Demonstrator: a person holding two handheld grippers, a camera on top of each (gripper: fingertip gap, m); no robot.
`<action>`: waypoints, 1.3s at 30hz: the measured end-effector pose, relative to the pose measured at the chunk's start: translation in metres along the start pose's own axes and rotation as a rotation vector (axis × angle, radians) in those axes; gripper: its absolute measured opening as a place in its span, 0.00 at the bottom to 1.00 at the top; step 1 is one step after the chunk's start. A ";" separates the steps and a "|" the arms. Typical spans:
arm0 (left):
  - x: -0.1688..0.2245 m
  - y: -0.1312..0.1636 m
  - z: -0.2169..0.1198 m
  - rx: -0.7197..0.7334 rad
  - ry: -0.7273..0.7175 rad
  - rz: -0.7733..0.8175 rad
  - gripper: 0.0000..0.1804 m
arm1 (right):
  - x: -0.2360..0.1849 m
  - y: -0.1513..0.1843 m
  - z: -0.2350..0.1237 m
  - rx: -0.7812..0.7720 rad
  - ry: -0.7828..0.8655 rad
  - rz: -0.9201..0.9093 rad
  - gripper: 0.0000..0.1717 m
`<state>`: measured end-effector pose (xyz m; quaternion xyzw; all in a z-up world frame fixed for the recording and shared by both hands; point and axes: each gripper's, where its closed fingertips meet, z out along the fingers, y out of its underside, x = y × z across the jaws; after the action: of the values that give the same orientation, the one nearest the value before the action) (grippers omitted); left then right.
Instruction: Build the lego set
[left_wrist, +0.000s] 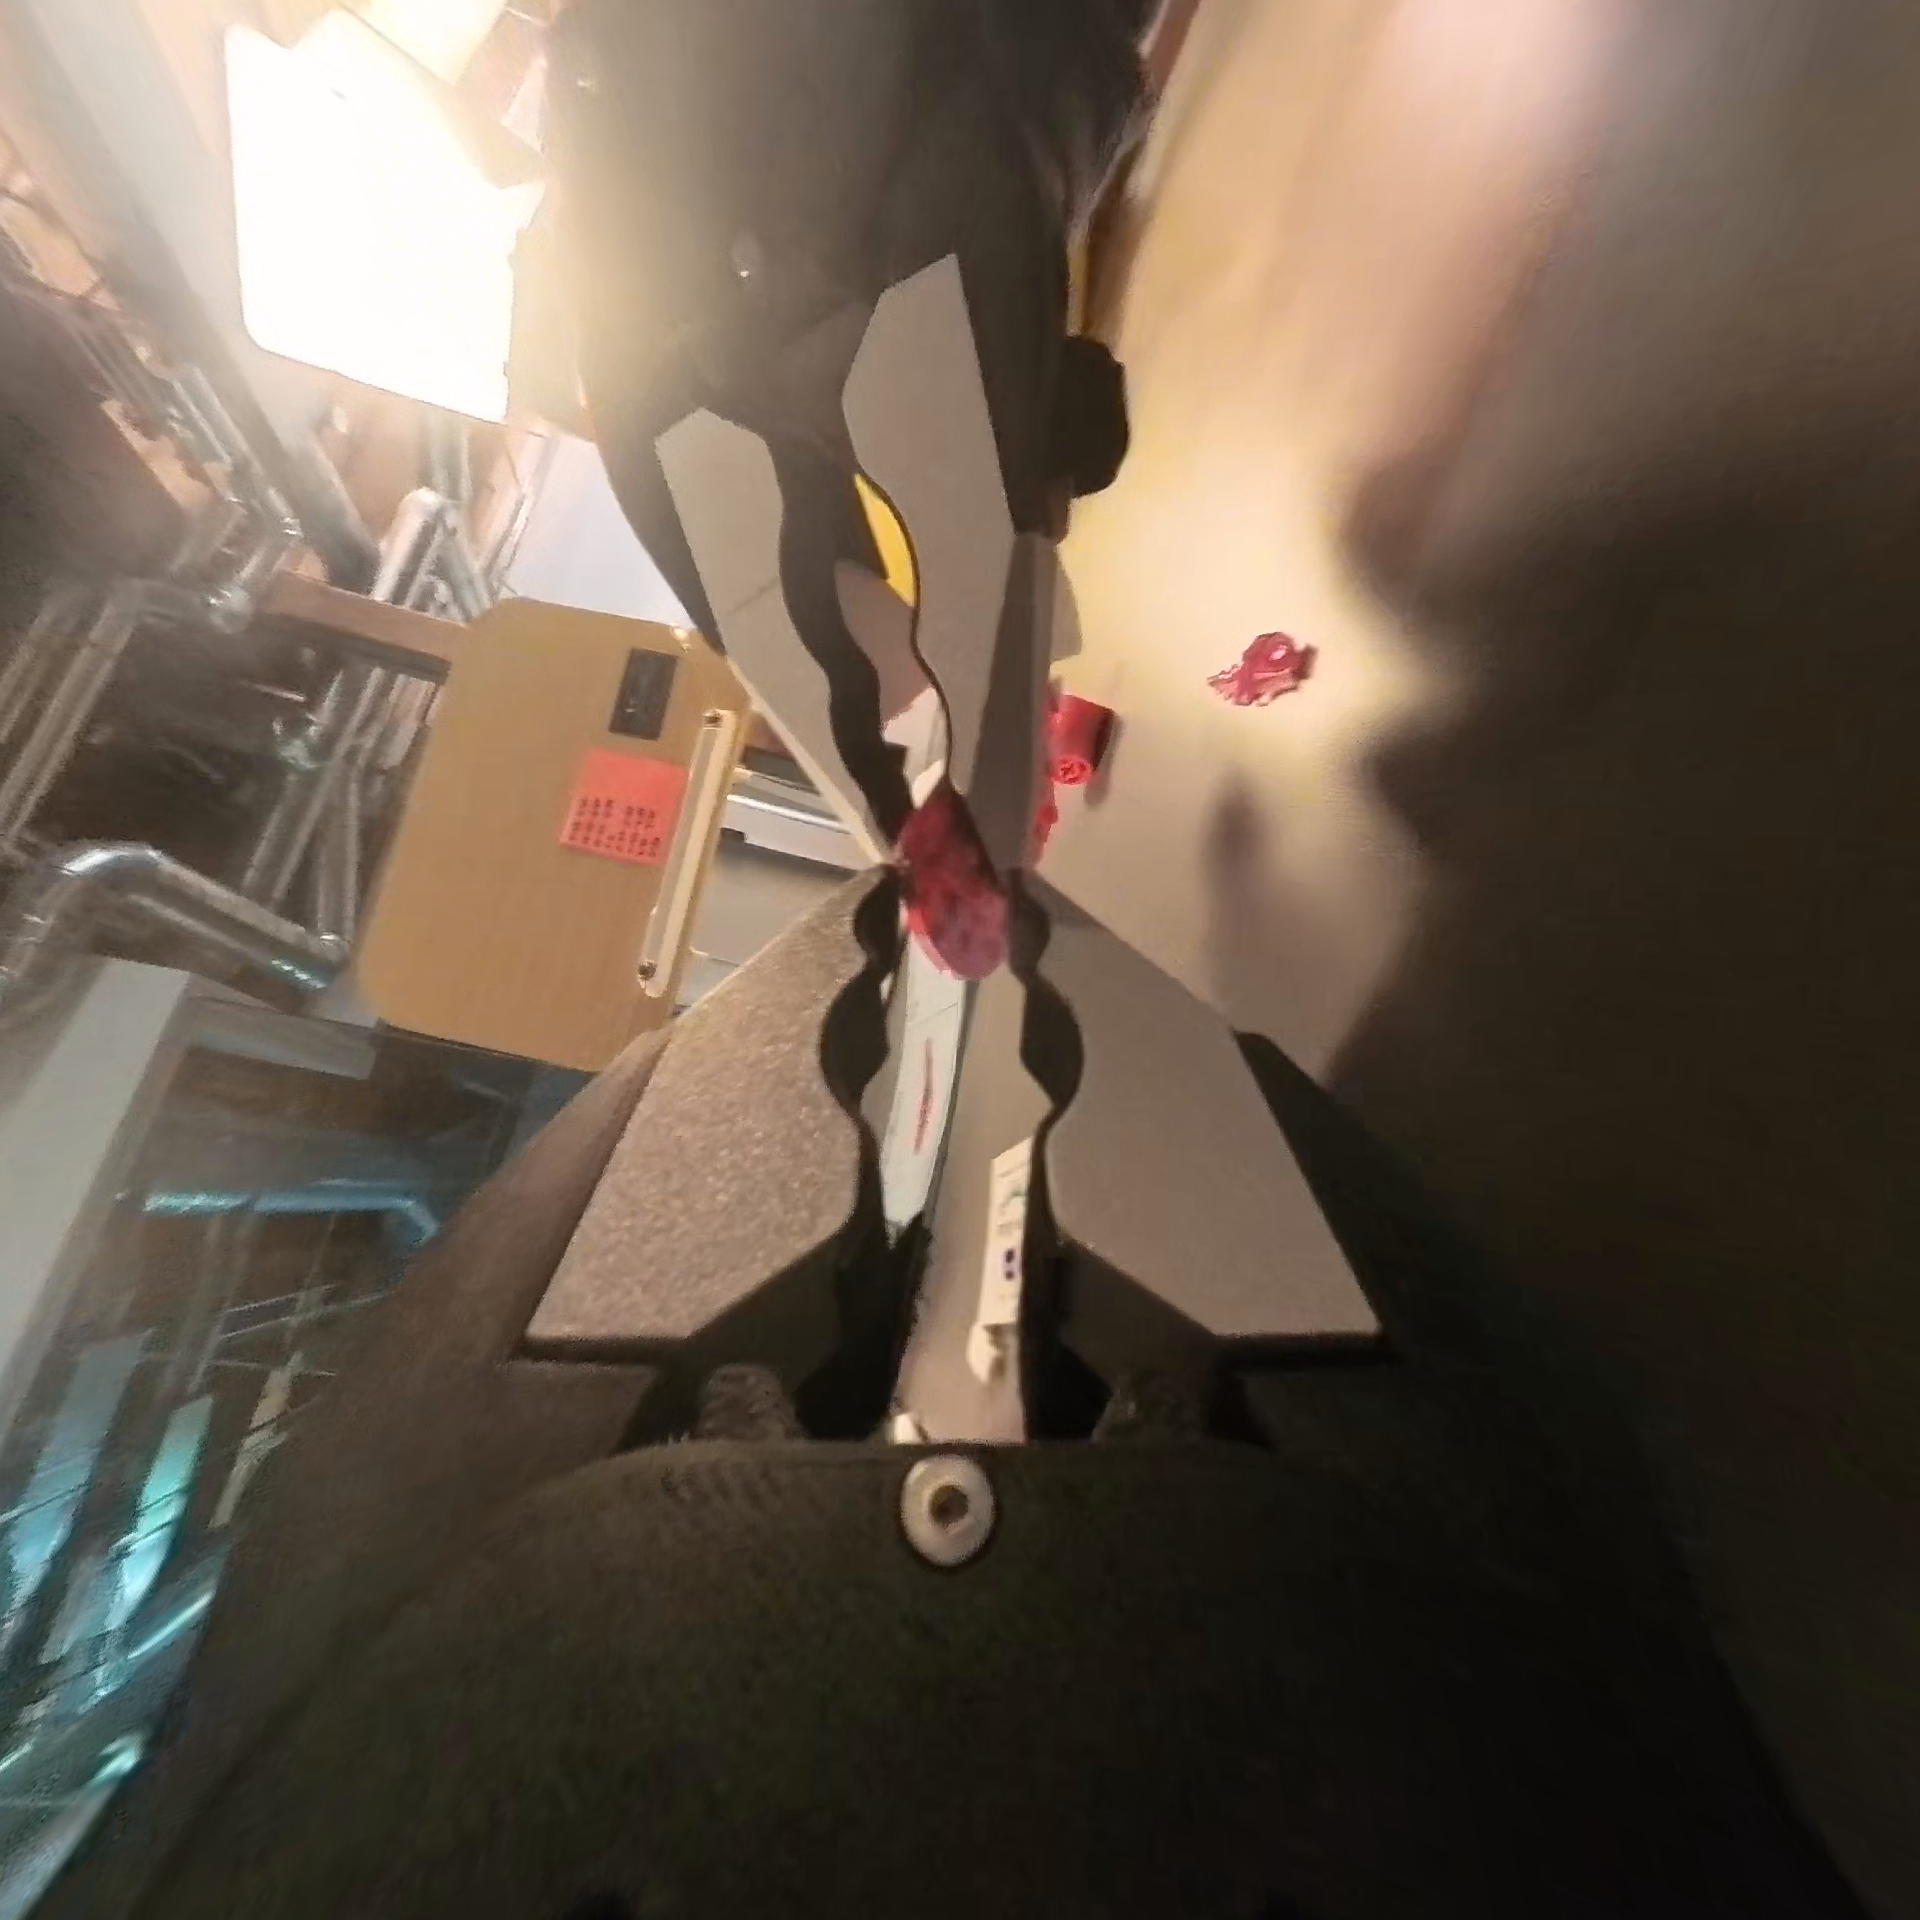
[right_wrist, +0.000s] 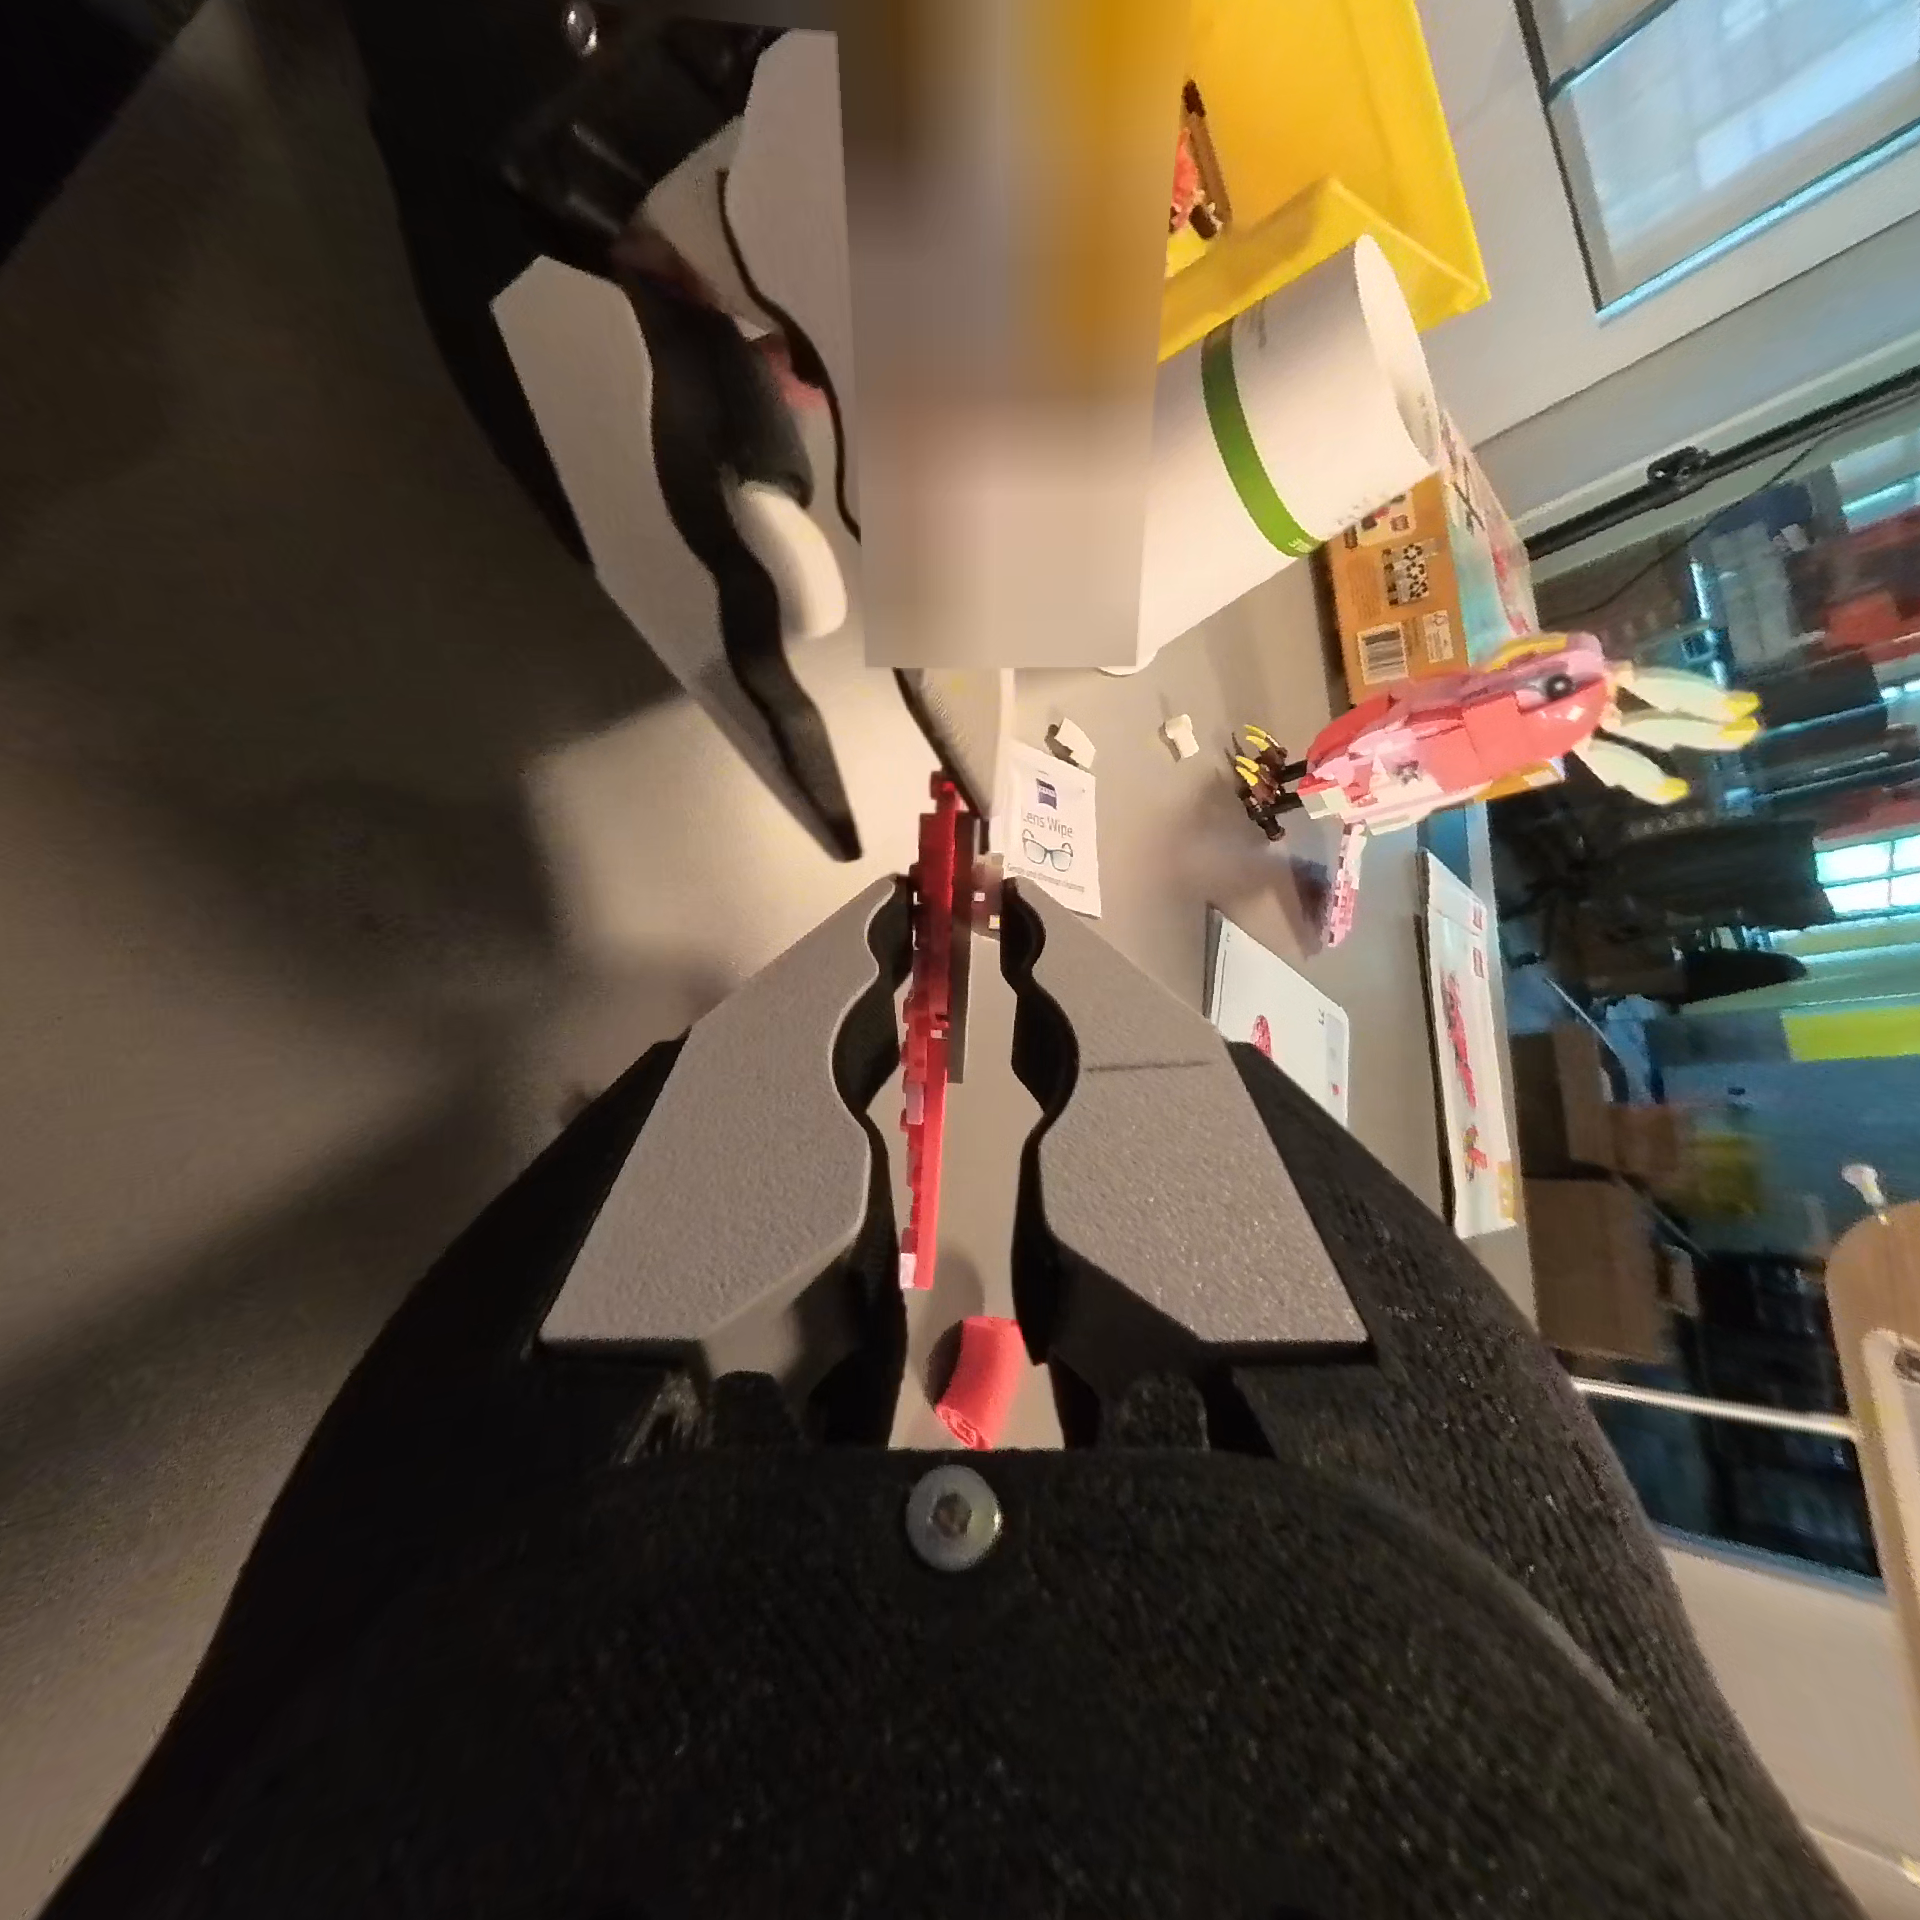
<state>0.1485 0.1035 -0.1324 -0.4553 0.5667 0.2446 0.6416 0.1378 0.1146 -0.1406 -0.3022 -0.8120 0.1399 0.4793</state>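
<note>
Red brick plate (right_wrist: 928, 1039), seen edge-on at centre frame, is sitting clamped in the right gripper (right_wrist: 951, 902), whose pads are pressing on both its sides. Left gripper (left_wrist: 951, 899) is standing slightly parted about the plate's end, with contact not discernible; in the right view its fingers (right_wrist: 800, 748) are hanging open at upper left. Red cylinder (right_wrist: 977, 1387) is lying on the table (right_wrist: 312, 935) at lower centre. Pink brick bird (right_wrist: 1455, 738), white cup (right_wrist: 1309, 416) and yellow bin (right_wrist: 1351, 156) are occupying the upper right.
</note>
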 end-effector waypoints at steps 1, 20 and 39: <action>-0.003 0.000 -0.001 -0.005 -0.026 0.027 0.06 | -0.001 0.000 0.000 -0.010 -0.004 -0.010 0.08; -0.020 -0.028 -0.018 0.236 0.061 -0.282 0.03 | 0.000 -0.032 -0.018 0.206 0.015 -0.108 0.09; -0.014 -0.002 -0.004 0.037 -0.039 -0.092 0.13 | 0.004 -0.010 -0.003 0.045 0.043 -0.054 0.08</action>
<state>0.1445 0.1018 -0.1184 -0.4641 0.5372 0.2133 0.6712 0.1355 0.1089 -0.1315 -0.2723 -0.8062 0.1386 0.5067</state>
